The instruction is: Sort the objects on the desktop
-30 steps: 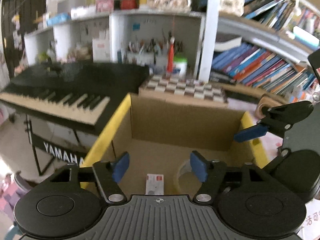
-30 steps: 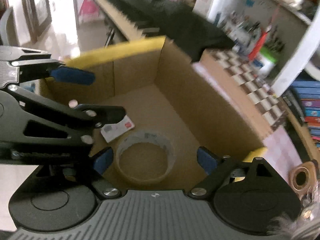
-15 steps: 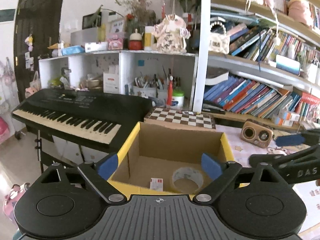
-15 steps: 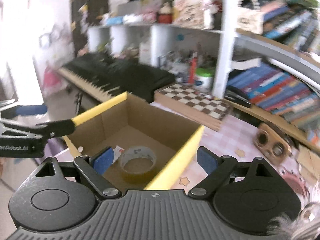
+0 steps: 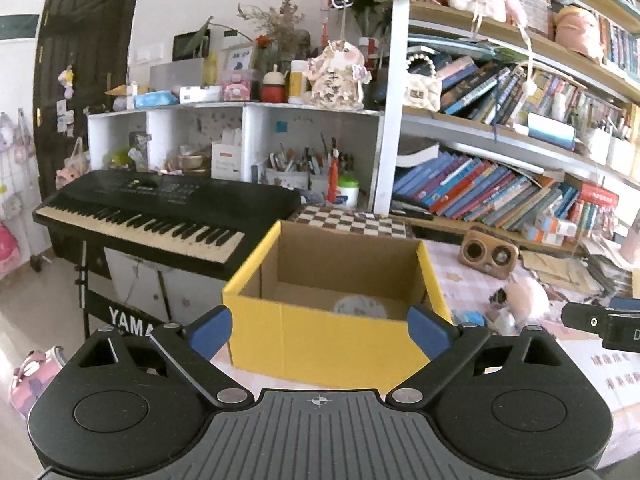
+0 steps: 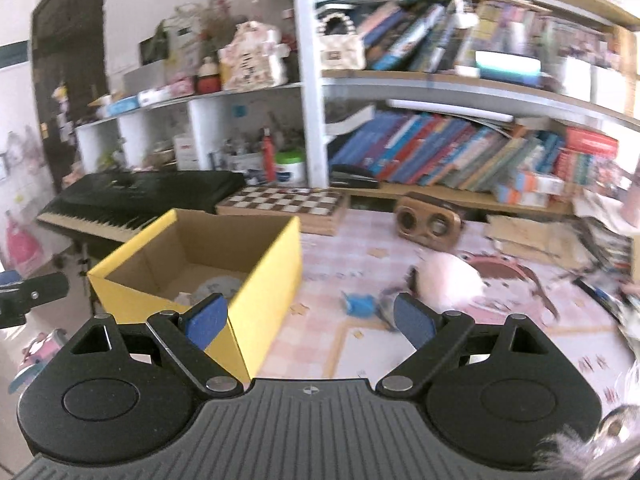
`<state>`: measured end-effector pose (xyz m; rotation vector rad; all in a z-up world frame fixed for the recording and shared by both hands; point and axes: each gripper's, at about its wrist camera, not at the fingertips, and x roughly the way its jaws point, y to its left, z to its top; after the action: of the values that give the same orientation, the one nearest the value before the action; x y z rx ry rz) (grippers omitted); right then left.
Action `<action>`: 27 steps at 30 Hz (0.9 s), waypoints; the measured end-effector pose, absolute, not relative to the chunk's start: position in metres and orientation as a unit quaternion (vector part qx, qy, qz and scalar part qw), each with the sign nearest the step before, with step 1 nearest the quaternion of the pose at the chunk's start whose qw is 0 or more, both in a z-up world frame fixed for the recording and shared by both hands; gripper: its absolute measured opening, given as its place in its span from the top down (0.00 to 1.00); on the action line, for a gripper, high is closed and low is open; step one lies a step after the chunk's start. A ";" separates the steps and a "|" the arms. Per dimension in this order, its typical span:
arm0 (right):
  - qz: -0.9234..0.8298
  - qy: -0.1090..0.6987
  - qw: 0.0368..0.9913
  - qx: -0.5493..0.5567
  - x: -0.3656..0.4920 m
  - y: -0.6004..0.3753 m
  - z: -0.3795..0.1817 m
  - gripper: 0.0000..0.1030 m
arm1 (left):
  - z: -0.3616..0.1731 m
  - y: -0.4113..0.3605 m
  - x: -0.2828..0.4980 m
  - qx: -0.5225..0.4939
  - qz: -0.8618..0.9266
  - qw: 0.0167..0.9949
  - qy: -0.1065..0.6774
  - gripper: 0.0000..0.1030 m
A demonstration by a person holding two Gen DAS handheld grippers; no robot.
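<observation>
Left wrist view gives us the left claw (image 5: 320, 330) spread and empty, its jaws having just been opening, near the yellow box (image 5: 336, 336) holding the tape roll (image 5: 360, 306); right wrist view gives us the right claw (image 6: 310, 320) released, the box (image 6: 264, 280) left, a pink plush toy (image 6: 448, 280) far right on the bench (image 6: 360, 344).

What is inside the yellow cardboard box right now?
A roll of tape lies on the floor of the yellow box. In the right wrist view something small and pale sits beside it. The front wall hides the rest.
</observation>
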<state>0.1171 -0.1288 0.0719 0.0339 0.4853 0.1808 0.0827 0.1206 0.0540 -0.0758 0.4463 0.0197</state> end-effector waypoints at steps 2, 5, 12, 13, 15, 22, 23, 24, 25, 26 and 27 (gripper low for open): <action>0.073 0.238 0.968 0.019 0.104 -0.131 0.067 0.13 | 0.049 0.119 0.075 -0.034 0.008 0.974 0.226 0.06; 0.050 0.234 0.971 0.013 0.083 -0.130 0.057 0.13 | 0.041 0.114 0.065 -0.026 0.005 0.972 0.233 0.06; 0.030 0.248 0.968 0.000 0.045 -0.122 0.033 0.13 | 0.024 0.103 0.046 -0.021 -0.010 0.966 0.256 0.06; 0.030 0.250 0.968 -0.004 0.041 -0.120 0.030 0.13 | 0.022 0.101 0.044 -0.019 -0.013 0.966 0.258 0.06; 0.032 0.254 0.967 -0.016 0.034 -0.116 0.026 0.13 | 0.017 0.097 0.041 -0.011 -0.020 0.964 0.263 0.06; 0.035 0.272 0.961 -0.026 0.020 -0.111 0.015 0.12 | 0.004 0.082 0.032 0.009 -0.033 0.960 0.278 0.06; 0.034 0.276 0.960 -0.026 0.018 -0.110 0.014 0.12 | 0.003 0.080 0.032 0.011 -0.036 0.959 0.281 0.06; 0.035 0.280 0.959 -0.025 0.017 -0.110 0.012 0.12 | 0.001 0.077 0.031 0.014 -0.040 0.958 0.284 0.06; 0.036 0.285 0.957 -0.025 0.017 -0.111 0.011 0.12 | 0.000 0.075 0.032 0.017 -0.042 0.957 0.287 0.06; 0.035 0.289 0.956 -0.025 0.017 -0.111 0.010 0.12 | -0.001 0.073 0.033 0.020 -0.046 0.956 0.290 0.06; 0.033 0.292 0.955 -0.024 0.017 -0.112 0.009 0.12 | -0.002 0.071 0.033 0.022 -0.048 0.955 0.292 0.06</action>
<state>0.0173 -0.1120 0.0090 -0.0496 0.5933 0.0668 0.0328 0.0710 -0.0019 0.0438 0.5932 -0.0983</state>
